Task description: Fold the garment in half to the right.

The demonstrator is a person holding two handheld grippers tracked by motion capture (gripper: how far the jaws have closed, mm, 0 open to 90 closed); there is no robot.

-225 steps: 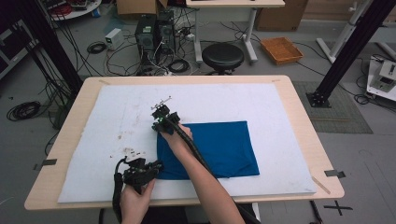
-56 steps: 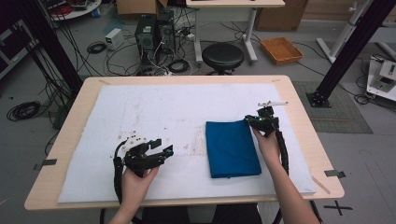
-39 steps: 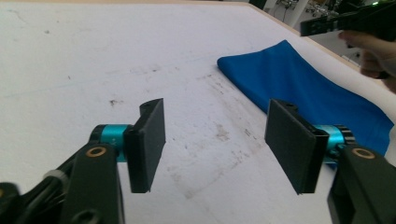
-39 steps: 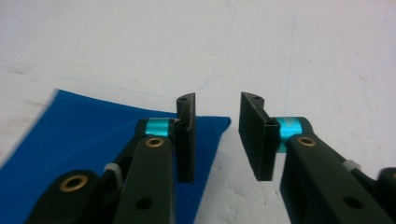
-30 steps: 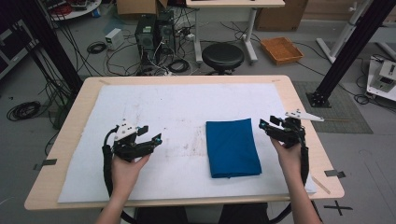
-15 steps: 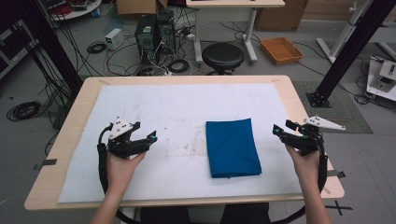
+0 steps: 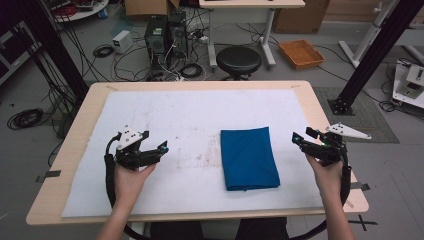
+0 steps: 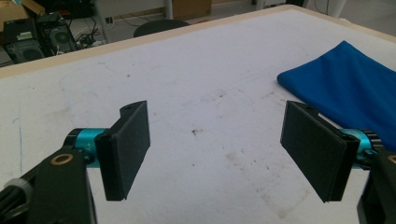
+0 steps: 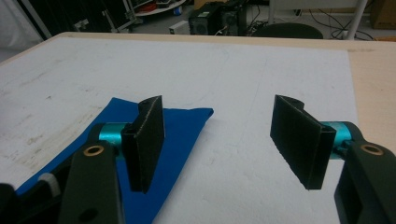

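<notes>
Both tools (image 7: 159, 148) (image 7: 299, 137) further apart since, blue cloth (image 7: 248, 157) betw.

You work at a wooden table (image 7: 327, 130) topped with a stained white mat (image 7: 195, 115). Just beyond the table's far edge stands a round black stool (image 7: 238, 60). Farther back from the table, left of that stool, sit two dark computer towers (image 7: 165, 32) among tangled cables (image 7: 115, 55). An orange tray (image 7: 301, 53) lies on the floor beyond the table's far right corner.
</notes>
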